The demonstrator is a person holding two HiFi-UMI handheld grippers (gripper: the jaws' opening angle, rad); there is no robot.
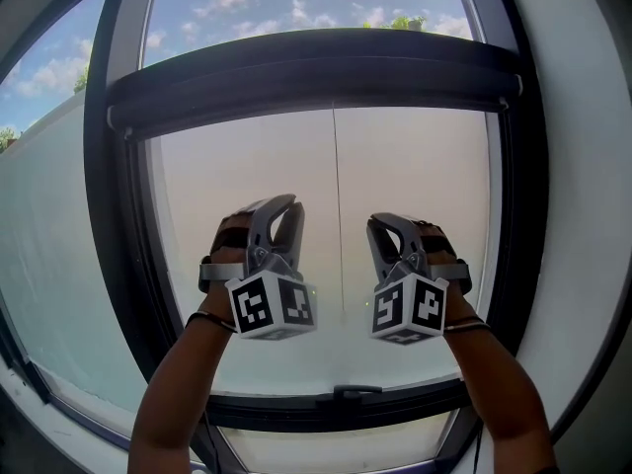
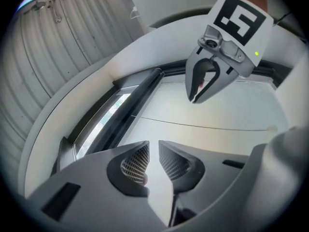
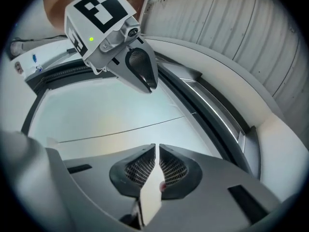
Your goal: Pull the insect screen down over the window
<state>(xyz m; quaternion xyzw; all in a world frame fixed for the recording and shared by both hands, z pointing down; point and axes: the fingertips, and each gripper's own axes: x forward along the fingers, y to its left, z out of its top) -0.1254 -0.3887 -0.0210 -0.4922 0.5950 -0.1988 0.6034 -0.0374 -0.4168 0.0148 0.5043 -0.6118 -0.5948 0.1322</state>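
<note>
At the left edge of the head view, a side pane (image 1: 44,255) met the dark window frame (image 1: 99,225), which curved up beside the main pane. Across the upper part of that window lay the dark bar of the insect screen (image 1: 316,72), with cloudy sky visible above it and a milky, hazy surface (image 1: 247,166) below it. The left gripper (image 1: 284,203) was held in front of the hazy surface, below the bar and apart from it. Its jaws pointed upward and its marker cube (image 1: 269,304) faced the camera. In the left gripper view its jaws stood a narrow slit apart with nothing between them. A thin dark line (image 1: 336,205) ran straight down from the bar between the two grippers, touching neither. The right gripper (image 1: 379,221) was held at nearly the same height just right of that line, likewise below the bar. In the right gripper view its jaws were drawn together and empty. Low in the window, a dark crossbar (image 1: 276,413) carried a small latch (image 1: 352,393) at its centre. To the right, the frame met a pale wall (image 1: 583,215).
</note>
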